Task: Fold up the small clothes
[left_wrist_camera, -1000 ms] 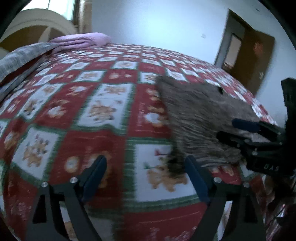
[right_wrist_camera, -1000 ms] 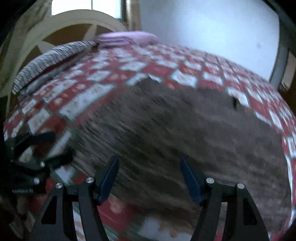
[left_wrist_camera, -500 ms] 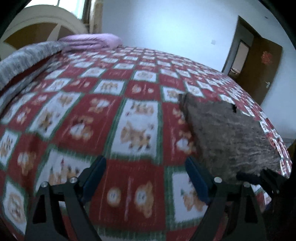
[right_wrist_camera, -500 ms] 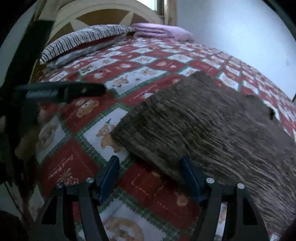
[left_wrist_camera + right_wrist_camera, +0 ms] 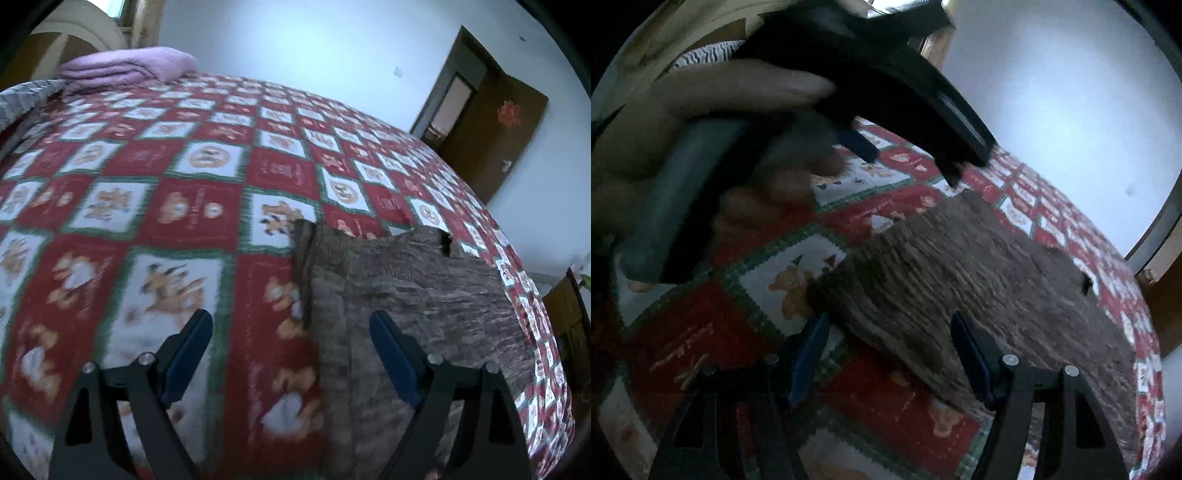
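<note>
A grey-brown ribbed garment lies flat on the red, white and green patchwork bedspread. My left gripper hovers open over the garment's left edge, and that edge runs up between its blue pads with nothing gripped. In the right wrist view the garment stretches away to the right. My right gripper stands open just above its near left corner, without pressing on it. A hand holding the left gripper fills the upper left of that view, above the bedspread beside the garment.
A folded purple blanket and a striped pillow lie at the bed's head, by a cream headboard. A brown door stands open beyond the bed's far right corner. The bedspread extends left of the garment.
The left gripper swung across toward the garment, so its left edge now lies between the fingers. In the right wrist view the picture rolled, and the left gripper and hand came close.
</note>
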{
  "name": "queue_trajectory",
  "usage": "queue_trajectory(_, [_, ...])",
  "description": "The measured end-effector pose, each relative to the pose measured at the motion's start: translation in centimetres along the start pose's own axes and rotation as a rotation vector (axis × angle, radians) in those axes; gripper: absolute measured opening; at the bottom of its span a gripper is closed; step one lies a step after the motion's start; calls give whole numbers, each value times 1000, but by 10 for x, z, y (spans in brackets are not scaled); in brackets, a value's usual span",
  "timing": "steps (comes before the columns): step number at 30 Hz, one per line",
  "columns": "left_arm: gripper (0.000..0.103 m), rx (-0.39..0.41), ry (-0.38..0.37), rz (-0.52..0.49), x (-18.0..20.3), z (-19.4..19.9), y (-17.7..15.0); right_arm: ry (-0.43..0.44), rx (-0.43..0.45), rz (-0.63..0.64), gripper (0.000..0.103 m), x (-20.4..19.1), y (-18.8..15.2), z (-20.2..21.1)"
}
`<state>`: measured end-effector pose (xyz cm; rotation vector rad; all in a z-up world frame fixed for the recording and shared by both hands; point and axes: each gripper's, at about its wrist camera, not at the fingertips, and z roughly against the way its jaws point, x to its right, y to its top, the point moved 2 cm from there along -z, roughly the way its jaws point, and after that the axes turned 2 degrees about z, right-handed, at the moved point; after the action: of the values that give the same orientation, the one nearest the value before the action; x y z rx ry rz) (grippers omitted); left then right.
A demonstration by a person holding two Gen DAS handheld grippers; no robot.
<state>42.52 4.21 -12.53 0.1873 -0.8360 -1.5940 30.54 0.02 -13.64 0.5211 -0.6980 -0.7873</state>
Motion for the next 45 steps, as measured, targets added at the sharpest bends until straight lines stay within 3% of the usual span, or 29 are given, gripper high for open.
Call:
queue_trajectory(7, [78,-72,-25,6,4,-39,17,-38,-2,24,69,-6,4,-8])
queue_trajectory(12, [69,-81,-30,3,3,-53,28,-24,2,10,68,-4,8,-12])
queue_trajectory(17, [67,-94,-29,-14,5,-61,30,-17,16,41,51,-11,8,-13])
queue_trajectory(18, [62,-94,-22,-26,6,-62,30,-13,17,46,48,-12,8,-13])
queue_trajectory(19, [44,-90,-26,-42,8,-61,30,-7,17,52,40,-16,8,-12])
queue_trajectory(21, [13,-104,-110,-34,10,-60,30,13,19,67,22,-18,9,-11])
queue_trajectory(22, [13,-105,-120,-23,10,-58,31,13,25,72,10,-18,9,-11])
queue_trajectory(23, [12,-105,-115,-25,11,-57,31,12,36,73,9,-17,8,-8])
queue_trajectory(33, [10,-111,-159,74,5,-42,36,123,101,-110,6,22,7,23])
queue_trajectory(45, [10,-74,-180,33,49,-13,49,154,140,-311,5,80,-15,59])
